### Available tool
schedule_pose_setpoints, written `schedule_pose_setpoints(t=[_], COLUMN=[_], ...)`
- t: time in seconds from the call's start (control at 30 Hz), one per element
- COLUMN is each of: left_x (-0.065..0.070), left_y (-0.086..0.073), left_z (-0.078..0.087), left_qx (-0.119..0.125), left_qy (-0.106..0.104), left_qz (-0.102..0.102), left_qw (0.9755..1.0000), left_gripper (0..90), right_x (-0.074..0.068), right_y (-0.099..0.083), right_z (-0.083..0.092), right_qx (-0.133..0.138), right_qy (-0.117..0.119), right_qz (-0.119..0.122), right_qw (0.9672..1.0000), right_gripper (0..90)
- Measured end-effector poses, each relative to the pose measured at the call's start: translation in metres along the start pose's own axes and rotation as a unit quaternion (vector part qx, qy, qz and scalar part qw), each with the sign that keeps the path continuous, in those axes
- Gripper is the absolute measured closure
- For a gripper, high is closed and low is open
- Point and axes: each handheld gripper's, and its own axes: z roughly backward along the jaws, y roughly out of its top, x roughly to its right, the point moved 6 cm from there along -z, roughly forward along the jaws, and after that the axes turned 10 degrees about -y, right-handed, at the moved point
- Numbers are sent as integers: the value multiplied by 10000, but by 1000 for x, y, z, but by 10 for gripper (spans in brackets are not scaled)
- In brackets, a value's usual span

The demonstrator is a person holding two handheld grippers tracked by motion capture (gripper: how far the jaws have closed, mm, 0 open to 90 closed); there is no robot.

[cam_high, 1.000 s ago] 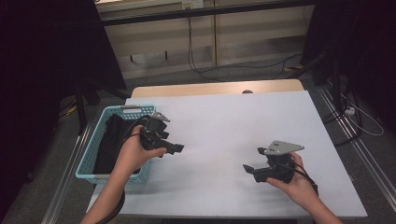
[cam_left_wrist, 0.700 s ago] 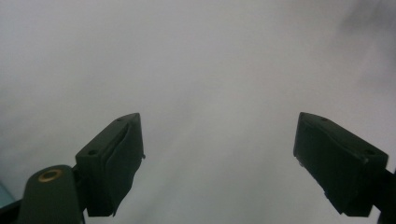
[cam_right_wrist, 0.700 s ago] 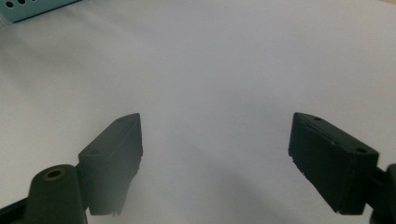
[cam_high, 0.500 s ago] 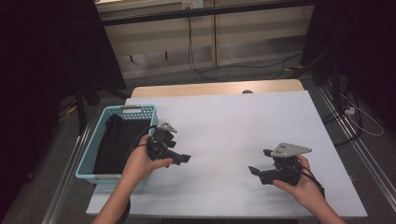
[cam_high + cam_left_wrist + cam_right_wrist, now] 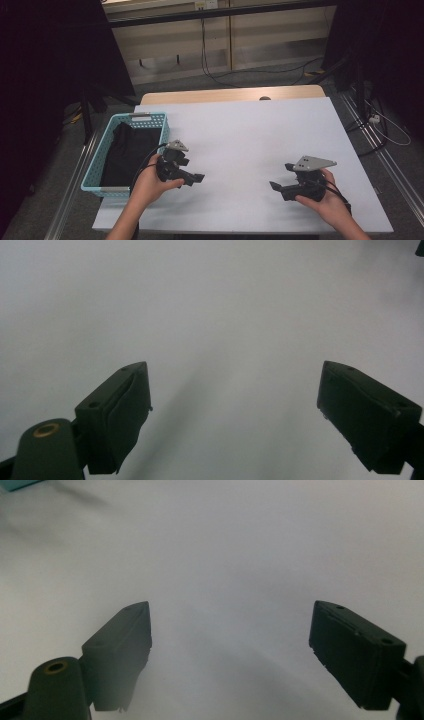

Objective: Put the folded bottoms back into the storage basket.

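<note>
Since a second ago the left gripper (image 5: 192,177) has pulled off the turquoise basket (image 5: 90,172) and come down to the white tabletop (image 5: 240,135) just beside the basket's right wall; right gripper (image 5: 276,186) has barely shifted, parked low near the front right of the table

Left jaws: spread wide, nothing between them, bare table beyond the pads (image 5: 120,415) in the left gripper view. Right jaws: equally wide apart, likewise empty, pads (image 5: 122,650) over plain white surface

Black cloth (image 5: 127,150) lies bunched inside the basket, filling most of its floor, untouched by either gripper. Left one is nearest to it but apart, with the basket wall between

Reading: both hands look settled in a resting pose, tools low and pointing inward toward the table's middle, jaws ready. Cloth sitting in the basket with the left tool just withdrawn suggests a drop-off completed, though a fresh reach-in for the cloth cannot be ruled out
</note>
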Motion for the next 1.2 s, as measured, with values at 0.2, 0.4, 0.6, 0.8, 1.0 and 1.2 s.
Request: schedule_pose_setpoints(t=[0.2, 0.4, 0.6, 0.8, 1.0, 1.2], left_x=[-2, -4, -5, -4, -3, -3], left_y=[-9, -16, -22, -23, -24, -23], left_z=[1, 2, 2, 3, 3, 2], left_qx=[57, 114, 155, 193, 165, 142], left_qy=[32, 28, -9, -1, 33, 44], left_qz=[-10, 10, -30, -96, -161, -164], left_qw=[10000, 9999, 9999, 9998, 9997, 9998], left_gripper=[134, 128, 119, 110, 105, 103], right_x=[1, 1, 0, 0, 4, 8], right_y=[-1, -2, -3, -4, -4, -6], right_z=[2, 2, 1, 0, 1, 0], right_qx=[8, 5, 7, 9, 21, 28], right_qy=[21, 50, 66, 87, 33, -35], right_qz=[-21, -64, -53, -40, -87, -140], right_qw=[10000, 10000, 10000, 10000, 10000, 9999], right_gripper=[164, 161, 161, 160, 160, 160])
